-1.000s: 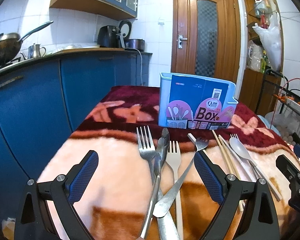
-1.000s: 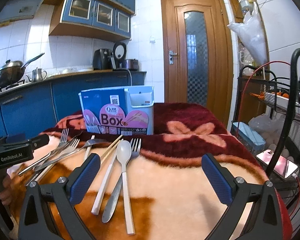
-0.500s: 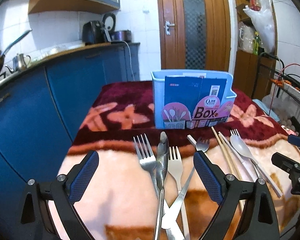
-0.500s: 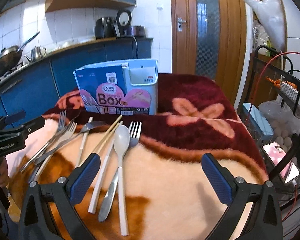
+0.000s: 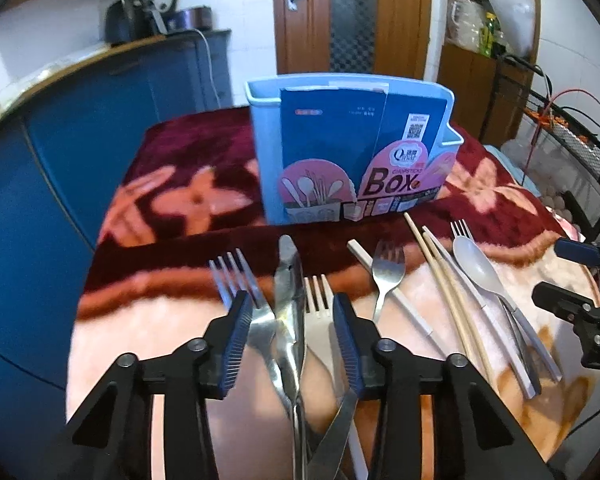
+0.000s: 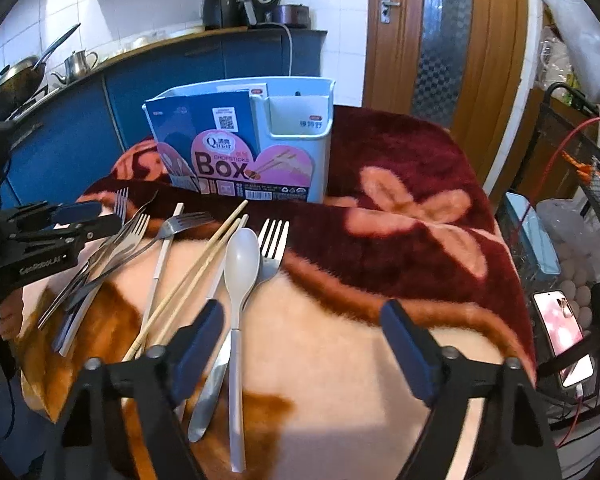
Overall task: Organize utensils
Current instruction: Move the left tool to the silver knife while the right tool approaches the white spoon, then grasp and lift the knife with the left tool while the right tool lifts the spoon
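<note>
A light blue utensil box (image 5: 352, 152) with a "Box" label stands at the back of the blanket-covered table; it also shows in the right wrist view (image 6: 244, 144). Several forks, a steel knife (image 5: 290, 308), wooden chopsticks (image 5: 448, 280) and a white spoon (image 6: 240, 280) lie loose in front of it. My left gripper (image 5: 292, 328) is low over the left pile, its jaws half closed around the knife and two forks, not clamped. My right gripper (image 6: 300, 344) is open and empty, just right of the white spoon.
The table (image 6: 380, 360) carries a maroon and peach floral blanket. Blue kitchen cabinets (image 5: 60, 160) stand to the left. A wooden door (image 6: 440, 40) is behind. A wire rack with a phone (image 6: 562, 336) and eggs stands at the right edge.
My left gripper has dropped toward the left utensil pile and its jaws have narrowed around the knife and forks. My right gripper has moved forward and down, still wide open.
</note>
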Motion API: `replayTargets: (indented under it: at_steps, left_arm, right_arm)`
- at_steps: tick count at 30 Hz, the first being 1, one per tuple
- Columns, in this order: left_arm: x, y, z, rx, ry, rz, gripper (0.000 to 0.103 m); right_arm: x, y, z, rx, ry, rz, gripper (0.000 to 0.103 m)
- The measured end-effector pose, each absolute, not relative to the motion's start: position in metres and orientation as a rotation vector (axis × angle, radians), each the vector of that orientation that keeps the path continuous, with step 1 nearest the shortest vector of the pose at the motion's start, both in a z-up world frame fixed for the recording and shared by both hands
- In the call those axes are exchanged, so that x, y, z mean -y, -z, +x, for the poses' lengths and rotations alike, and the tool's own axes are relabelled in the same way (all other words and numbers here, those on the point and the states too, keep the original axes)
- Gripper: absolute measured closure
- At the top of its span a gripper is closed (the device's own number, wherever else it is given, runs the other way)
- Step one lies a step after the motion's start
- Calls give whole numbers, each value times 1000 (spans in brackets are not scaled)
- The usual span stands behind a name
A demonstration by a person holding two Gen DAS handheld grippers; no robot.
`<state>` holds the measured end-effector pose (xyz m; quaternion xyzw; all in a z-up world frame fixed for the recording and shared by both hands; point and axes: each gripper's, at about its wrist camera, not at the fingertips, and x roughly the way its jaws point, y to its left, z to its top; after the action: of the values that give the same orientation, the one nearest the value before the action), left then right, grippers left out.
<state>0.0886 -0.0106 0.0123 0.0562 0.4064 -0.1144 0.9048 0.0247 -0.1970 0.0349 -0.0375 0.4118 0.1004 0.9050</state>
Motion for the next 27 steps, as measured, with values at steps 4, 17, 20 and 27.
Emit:
replayTargets:
  at_steps: [4, 17, 20, 27]
  left_arm:
    - [14, -8, 100, -897, 264, 119, 68]
    - [4, 4, 123, -1009, 293, 24, 96]
    - [2, 3, 124, -1007, 291, 18, 98]
    - [0, -1, 124, -986, 302, -10, 100]
  right_arm:
    - [189, -35, 33, -889, -256, -103, 37]
    - [171, -21, 64, -1016, -354, -87, 54]
    - [169, -18, 70, -1036, -371, -78, 59]
    - [172, -18, 81, -1063, -410, -21, 89]
